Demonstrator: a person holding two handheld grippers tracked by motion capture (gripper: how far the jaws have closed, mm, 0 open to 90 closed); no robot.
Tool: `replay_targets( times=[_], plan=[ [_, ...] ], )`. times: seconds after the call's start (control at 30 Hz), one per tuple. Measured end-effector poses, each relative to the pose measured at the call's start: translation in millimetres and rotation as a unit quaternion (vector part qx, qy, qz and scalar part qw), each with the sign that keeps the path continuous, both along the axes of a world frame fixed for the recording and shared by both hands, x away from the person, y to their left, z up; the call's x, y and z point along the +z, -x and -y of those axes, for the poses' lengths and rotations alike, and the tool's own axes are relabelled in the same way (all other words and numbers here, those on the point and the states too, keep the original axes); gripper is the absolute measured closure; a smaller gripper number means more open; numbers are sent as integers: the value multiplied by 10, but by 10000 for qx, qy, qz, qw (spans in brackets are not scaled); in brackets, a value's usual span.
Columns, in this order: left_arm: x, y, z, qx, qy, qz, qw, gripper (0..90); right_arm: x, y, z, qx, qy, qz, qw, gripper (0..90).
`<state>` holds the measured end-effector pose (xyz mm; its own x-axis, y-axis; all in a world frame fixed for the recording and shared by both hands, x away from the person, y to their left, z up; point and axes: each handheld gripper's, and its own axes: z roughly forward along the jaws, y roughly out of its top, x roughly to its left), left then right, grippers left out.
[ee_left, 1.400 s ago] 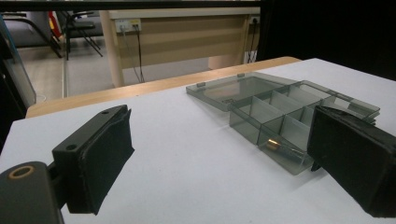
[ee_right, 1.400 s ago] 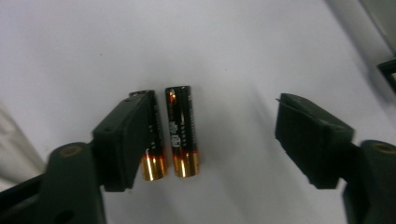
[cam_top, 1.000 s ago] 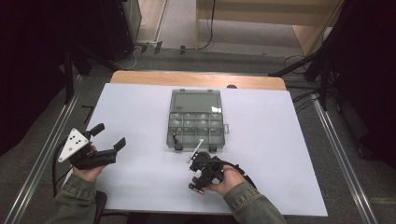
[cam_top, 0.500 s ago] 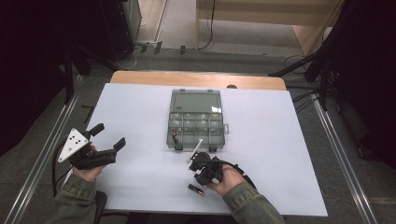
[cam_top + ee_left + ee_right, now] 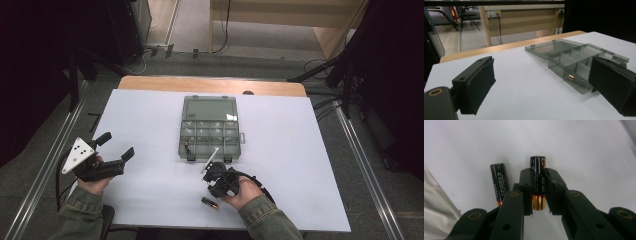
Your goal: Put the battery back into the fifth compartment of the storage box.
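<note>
White board covers my table, with a wooden edge at its far side and grey floor beyond. My right gripper is clamped on a black, gold-ended battery; a second battery lies just beside it. Near both, the smoky plastic organiser box lies open. My left gripper rests well apart, jaws wide.

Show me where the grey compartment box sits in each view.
High view: compartment box at centre.
Left gripper view: right of centre, lid laid open.
Right gripper view: aimed at the held battery.
Shared landmark: the white tabletop.
</note>
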<state>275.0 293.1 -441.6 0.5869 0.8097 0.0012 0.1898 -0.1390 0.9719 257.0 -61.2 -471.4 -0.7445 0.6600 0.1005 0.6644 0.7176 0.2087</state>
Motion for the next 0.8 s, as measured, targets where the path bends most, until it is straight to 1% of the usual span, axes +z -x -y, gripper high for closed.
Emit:
replay_targets(
  times=[0.03,0.1,0.13,0.2,0.23,0.27,0.3,0.33,0.4,0.43,0.47,0.5,0.57,0.7,0.8],
  plan=[
    [0,0,0,0,0,0,10000,70,0,0,0,0,0,0,10000,777],
    [-1,-2,-2,0,-1,-4,10000,70,20,-15,14,-105,-58,0,9999,777],
    [0,-2,-4,11,-4,-4,10000,70,34,-34,29,-237,-131,-18,9996,777],
    [1,-2,-5,12,5,-5,10000,70,54,-45,35,-385,-226,7,9990,778],
    [1,-2,-5,12,5,-5,10000,70,54,-45,35,-385,-226,7,9990,778],
    [1,-1,-8,13,-5,-8,10000,70,75,-61,46,-491,-370,16,9981,778],
    [2,-2,-9,12,-7,-7,10000,70,75,-61,46,-491,-370,16,9981,778],
    [1,-2,-10,10,-6,-10,10000,70,97,-83,62,-586,-500,24,9970,778],
    [2,-2,-10,9,-8,-9,10000,70,118,-104,77,-671,-606,35,9959,777],
    [2,-2,-10,9,-8,-9,10000,71,118,-104,77,-671,-606,35,9959,777],
    [2,-3,-10,14,3,-10,10000,70,133,-126,93,-741,-676,21,9950,777],
    [2,-3,-10,14,3,-10,10000,70,133,-126,93,-741,-676,21,9950,777],
    [1,-4,-5,10,4,-10,10000,70,154,-164,111,-823,-755,57,9937,777],
    [2,-3,-8,10,5,-9,10000,70,182,-205,113,-905,-801,91,9926,777],
    [2,-3,-11,11,-1,-9,10000,70,233,-272,98,-969,-857,127,9915,777]
  ],
)
